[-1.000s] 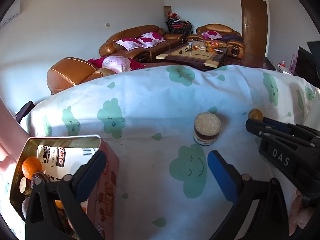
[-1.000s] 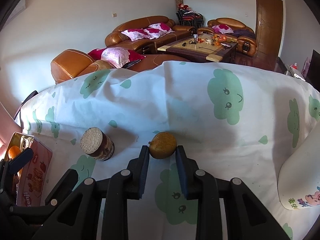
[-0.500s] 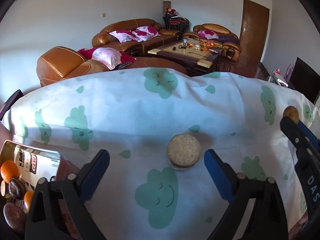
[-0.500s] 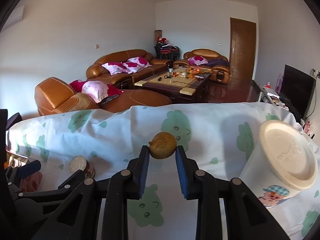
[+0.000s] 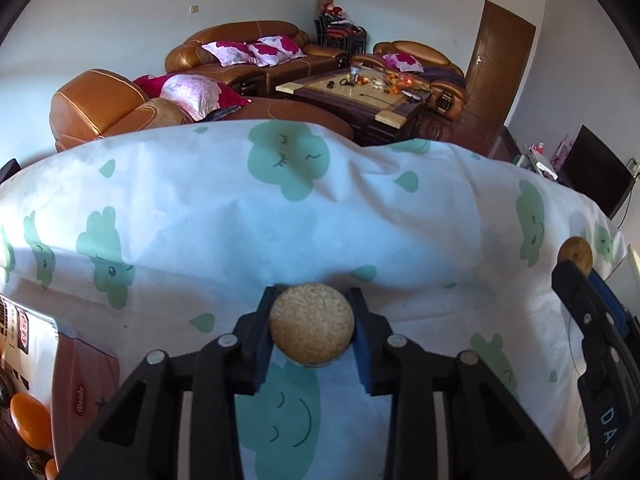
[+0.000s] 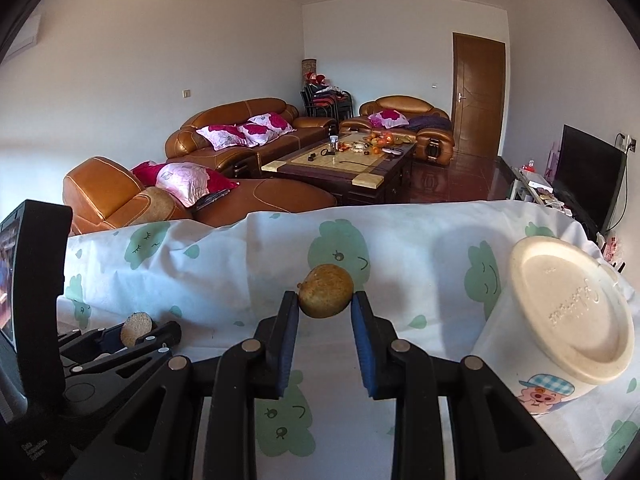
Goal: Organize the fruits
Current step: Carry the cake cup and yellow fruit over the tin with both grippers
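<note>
A short round piece with a tan grainy top stands on the cloud-print cloth. My left gripper is around it. Its jaws are closing, and both blue pads touch the piece's sides. The right wrist view shows the same grip low at the left, with the piece between the left gripper's tips. My right gripper is shut on a small brown-yellow fruit and holds it above the cloth. That fruit also shows at the right edge of the left wrist view.
A pink tin box holding oranges sits at the near left. A white tub with a cream lid lies tilted at the right. Behind the table's far edge are brown sofas and a coffee table.
My left gripper moved forward over the round piece and its wide-open jaws closed onto its sides. My right gripper rose with the fruit and tilted up, bringing the white tub into view.
</note>
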Available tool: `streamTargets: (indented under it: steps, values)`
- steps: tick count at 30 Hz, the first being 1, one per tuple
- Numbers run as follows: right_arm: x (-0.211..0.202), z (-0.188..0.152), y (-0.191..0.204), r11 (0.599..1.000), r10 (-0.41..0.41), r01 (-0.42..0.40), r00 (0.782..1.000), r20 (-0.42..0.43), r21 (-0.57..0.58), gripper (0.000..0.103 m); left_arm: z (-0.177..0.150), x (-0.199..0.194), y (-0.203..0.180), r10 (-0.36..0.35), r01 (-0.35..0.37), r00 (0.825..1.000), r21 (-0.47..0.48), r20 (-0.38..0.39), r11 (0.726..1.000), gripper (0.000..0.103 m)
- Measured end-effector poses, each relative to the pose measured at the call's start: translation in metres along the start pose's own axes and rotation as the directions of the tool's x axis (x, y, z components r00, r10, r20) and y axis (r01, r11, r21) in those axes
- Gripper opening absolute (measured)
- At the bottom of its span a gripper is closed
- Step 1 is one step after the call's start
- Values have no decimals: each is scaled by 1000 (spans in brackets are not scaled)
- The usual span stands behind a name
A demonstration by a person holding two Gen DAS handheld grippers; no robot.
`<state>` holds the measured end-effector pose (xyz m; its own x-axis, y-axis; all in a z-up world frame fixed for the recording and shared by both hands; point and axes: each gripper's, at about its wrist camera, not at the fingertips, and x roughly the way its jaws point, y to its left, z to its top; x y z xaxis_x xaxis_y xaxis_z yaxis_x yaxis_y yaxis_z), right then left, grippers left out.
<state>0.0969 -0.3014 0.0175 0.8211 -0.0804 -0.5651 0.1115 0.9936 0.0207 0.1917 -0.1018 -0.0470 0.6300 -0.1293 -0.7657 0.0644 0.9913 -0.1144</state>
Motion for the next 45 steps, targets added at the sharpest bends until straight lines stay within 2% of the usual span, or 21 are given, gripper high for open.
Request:
streamTargets:
  steps: [3, 6, 9, 16, 23, 35, 45]
  values:
    - [-1, 0, 0, 1000, -5, 5, 1000, 7, -5, 29, -1, -6, 2, -8, 8, 1000, -8, 25, 1000, 35]
    - [-3, -2, 2, 1000, -9, 9, 1000, 12, -12, 29, -2, -17, 3, -6, 7, 997, -7, 81, 1000, 35]
    - [-4, -3, 2, 1000, -12, 13, 1000, 17, -14, 29, -7, -27, 1, 12, -13, 994, 7, 112, 1000, 35]
    - [-15, -9, 8, 999, -33, 34, 998, 50, -32, 29, -32, -50, 3, -9, 5, 993, 26, 120, 1000, 35]
    - [-46, -28, 14, 999, -37, 38, 998, 47, -12, 29, -65, -78, 13, -10, 3, 992, 57, 122, 998, 35]
    - [-114, -73, 38, 999, -33, 33, 998, 48, 5, 29, -112, -142, 55, 17, -37, 981, 96, 193, 995, 35]
    - [-152, -91, 77, 1000, -6, 7, 997, 71, -15, 29, -121, -176, 103, 55, -81, 966, 95, 254, 992, 35]
